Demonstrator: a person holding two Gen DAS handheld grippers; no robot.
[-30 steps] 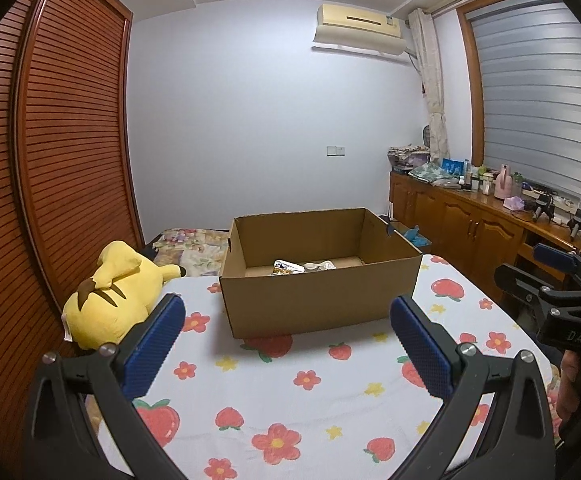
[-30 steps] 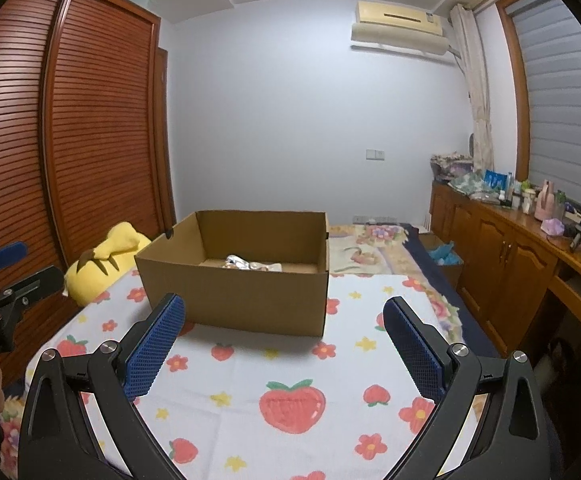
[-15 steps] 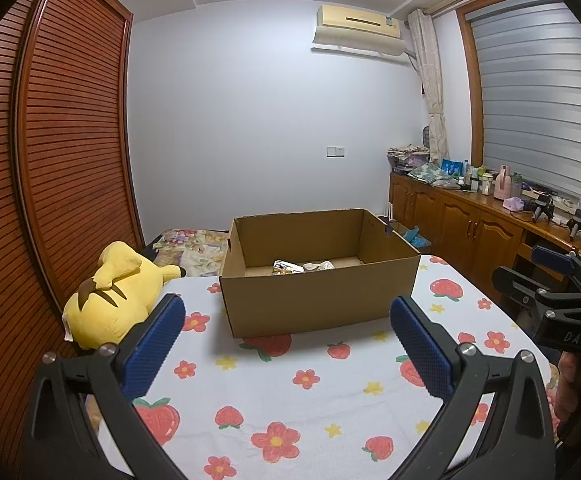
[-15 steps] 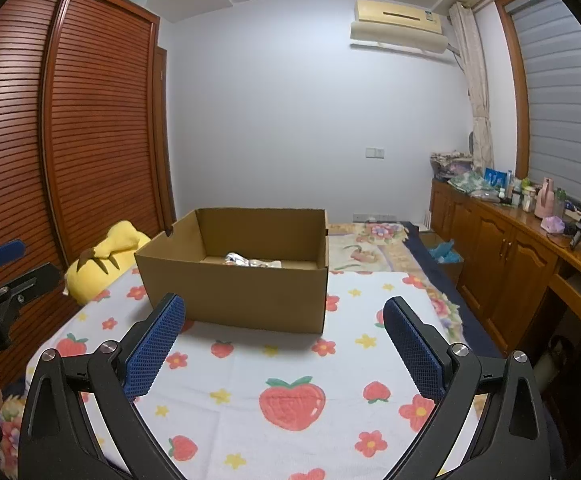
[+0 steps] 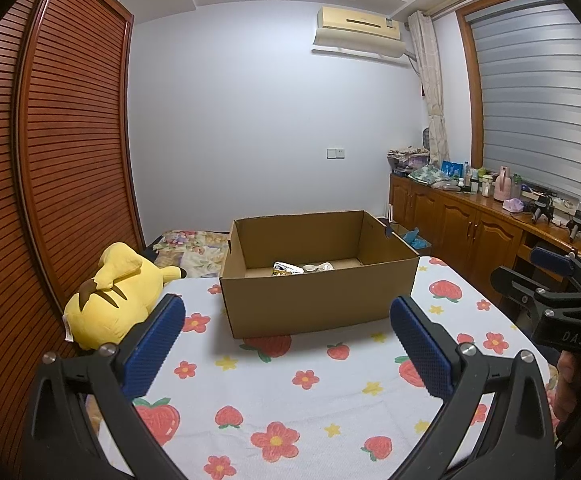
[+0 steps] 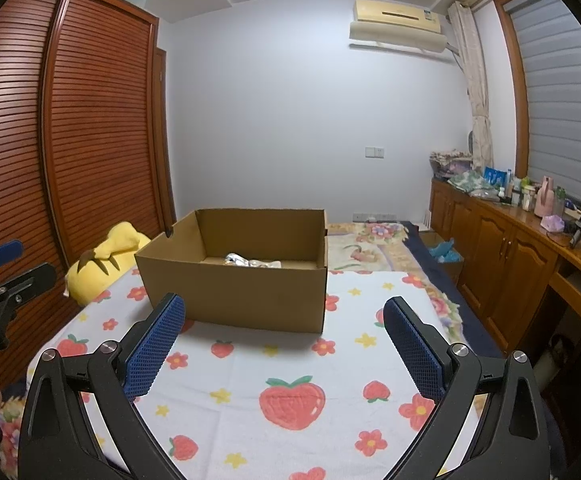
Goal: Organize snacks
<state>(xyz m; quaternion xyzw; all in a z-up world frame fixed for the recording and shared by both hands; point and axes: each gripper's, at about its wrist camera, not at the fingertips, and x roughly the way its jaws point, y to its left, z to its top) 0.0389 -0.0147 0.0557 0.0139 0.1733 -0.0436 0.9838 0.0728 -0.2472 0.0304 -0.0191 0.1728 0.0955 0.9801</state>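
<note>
left gripper (image 5: 286,344) fingers wide apart, empty | right gripper (image 6: 284,342) same, blue ribbed pads | crinkly foil snacks (image 5: 302,268) inside rectangular cardboard box (image 5: 318,300) | on strawberry-print cloth (image 6: 290,380)

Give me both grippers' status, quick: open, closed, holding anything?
Left gripper: jaws open, holding nothing, short of the cardboard box.
Right gripper: jaws open, holding nothing, also short of the box.
</note>
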